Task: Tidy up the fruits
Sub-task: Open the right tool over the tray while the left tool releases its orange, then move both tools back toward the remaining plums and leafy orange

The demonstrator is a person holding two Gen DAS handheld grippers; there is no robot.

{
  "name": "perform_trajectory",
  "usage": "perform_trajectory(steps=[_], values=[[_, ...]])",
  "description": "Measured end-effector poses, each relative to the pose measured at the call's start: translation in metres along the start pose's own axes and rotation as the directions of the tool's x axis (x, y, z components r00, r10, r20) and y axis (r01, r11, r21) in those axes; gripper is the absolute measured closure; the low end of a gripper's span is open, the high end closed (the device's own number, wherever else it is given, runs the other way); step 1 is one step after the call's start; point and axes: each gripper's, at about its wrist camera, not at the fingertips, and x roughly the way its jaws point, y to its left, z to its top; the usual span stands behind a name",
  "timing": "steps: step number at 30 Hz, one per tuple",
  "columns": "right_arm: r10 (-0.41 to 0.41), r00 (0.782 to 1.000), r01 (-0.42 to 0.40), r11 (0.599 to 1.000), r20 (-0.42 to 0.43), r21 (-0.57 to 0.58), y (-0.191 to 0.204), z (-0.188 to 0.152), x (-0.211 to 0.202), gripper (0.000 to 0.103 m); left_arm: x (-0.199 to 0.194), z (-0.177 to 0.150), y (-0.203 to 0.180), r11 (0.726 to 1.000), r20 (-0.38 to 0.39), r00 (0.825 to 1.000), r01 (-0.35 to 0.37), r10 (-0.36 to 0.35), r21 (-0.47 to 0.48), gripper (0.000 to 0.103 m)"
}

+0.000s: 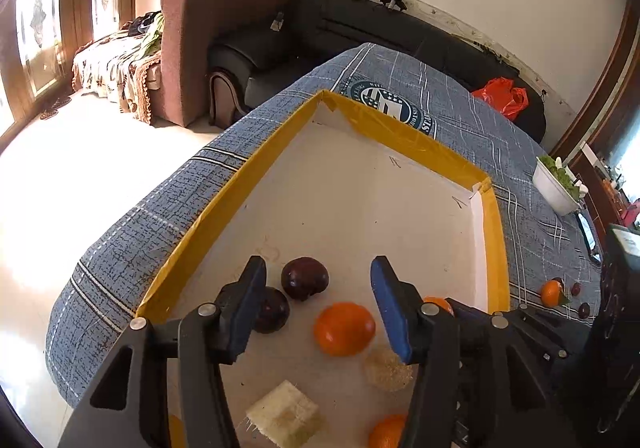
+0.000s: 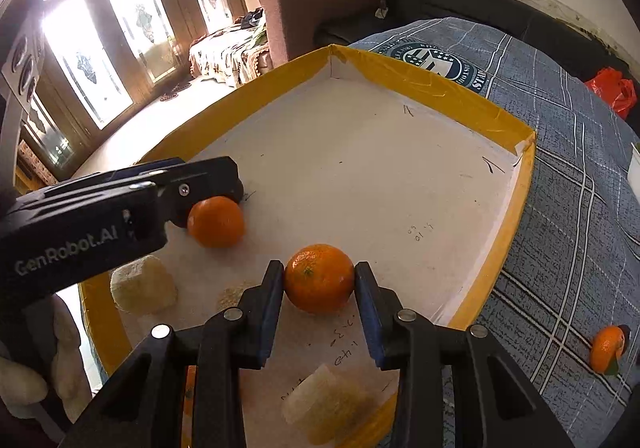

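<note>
The right gripper (image 2: pixel 319 280) has its 2 pads pressed on a tangerine (image 2: pixel 319 278) over the white floor of the yellow-edged tray (image 2: pixel 440 89). The left gripper (image 1: pixel 318 302) is open and holds nothing; 2 dark plums (image 1: pixel 305 278) sit under it, next to another tangerine (image 1: pixel 344 328). Lower the held fruit slowly near the other tangerines, then let go. It may already touch the floor; I cannot tell.
</note>
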Motion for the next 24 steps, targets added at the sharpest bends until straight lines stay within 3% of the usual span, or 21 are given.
perform_trajectory(steps=[6,13,17,24], values=[[0.010,1.000,-0.010,1.000,0.021,-0.002,0.006,-0.005,-0.014,0.061,-0.034,-0.003,0.007,0.999,0.076,0.997,0.026,-0.022,-0.044,0.039],[0.013,0.997,-0.014,1.000,0.081,0.017,0.006,-0.013,-0.047,0.051,-0.080,-0.011,0.014,0.994,0.171,0.985,0.041,-0.024,-0.098,0.026],[0.004,0.994,-0.009,0.999,0.113,0.040,0.001,-0.024,-0.067,0.048,-0.092,-0.021,0.009,0.993,0.179,0.983,0.053,-0.034,-0.107,0.019],[-0.037,0.988,0.020,0.994,0.153,0.112,-0.028,-0.058,-0.103,0.042,-0.097,-0.042,-0.024,0.990,0.166,0.983,0.098,-0.081,-0.098,0.019]])
